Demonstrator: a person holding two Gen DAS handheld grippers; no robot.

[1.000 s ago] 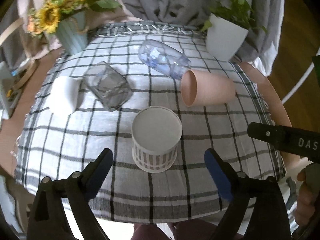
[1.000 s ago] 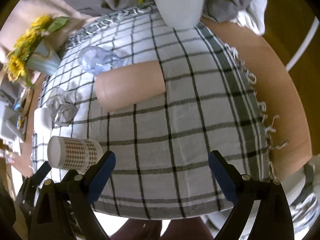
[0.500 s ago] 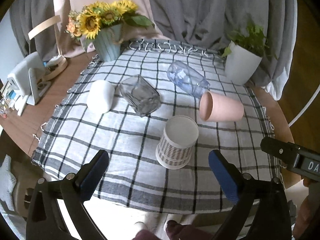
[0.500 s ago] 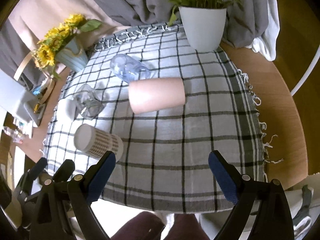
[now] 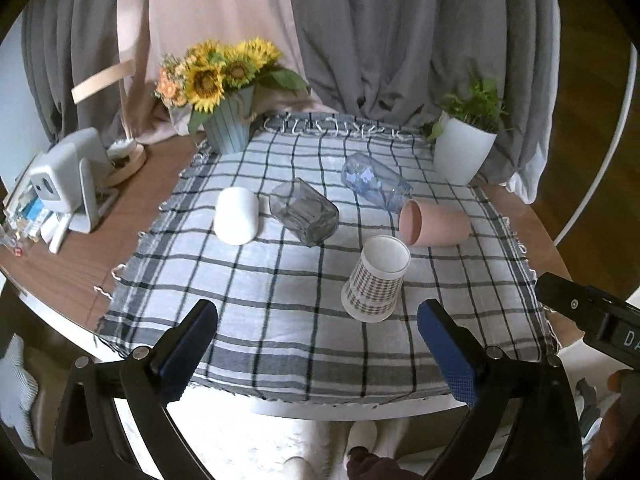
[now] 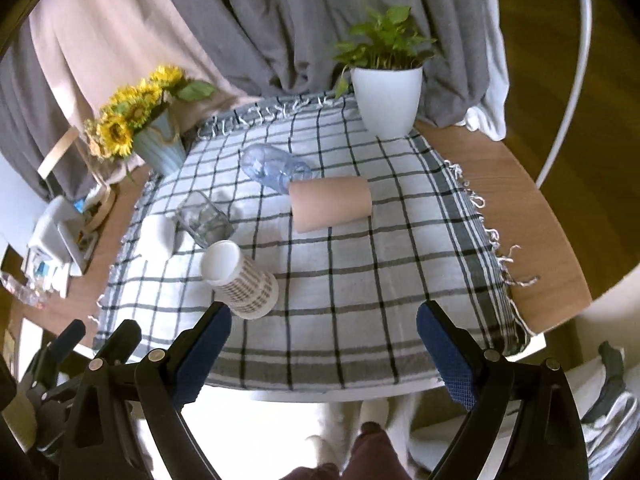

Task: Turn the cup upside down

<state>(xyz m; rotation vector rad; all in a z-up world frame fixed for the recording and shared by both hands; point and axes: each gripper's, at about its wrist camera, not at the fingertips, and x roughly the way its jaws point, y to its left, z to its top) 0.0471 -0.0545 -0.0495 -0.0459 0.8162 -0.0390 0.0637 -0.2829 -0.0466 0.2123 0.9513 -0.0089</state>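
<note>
A checked paper cup point(image 5: 376, 280) stands upside down on the plaid cloth point(image 5: 280, 308), base up; it also shows in the right wrist view point(image 6: 244, 280). A pink cup point(image 5: 434, 222) lies on its side behind it, seen too in the right wrist view point(image 6: 330, 204). A white cup point(image 5: 237, 221), a clear glass point(image 5: 304, 212) and a bluish clear plastic cup point(image 5: 374, 184) also lie on their sides. My left gripper point(image 5: 318, 344) is open and empty, off the table's near edge. My right gripper point(image 6: 322, 356) is open and empty, also off the near edge.
A sunflower vase point(image 5: 230, 128) stands at the back left and a white potted plant point(image 5: 464, 150) at the back right. A white device point(image 5: 68, 184) sits on the wooden table at the left. Grey curtains hang behind. The right gripper's body point(image 5: 592, 320) shows at the left view's right edge.
Both grippers have pulled back and up from the table, open all along. The checked cup stays upside down where it stood.
</note>
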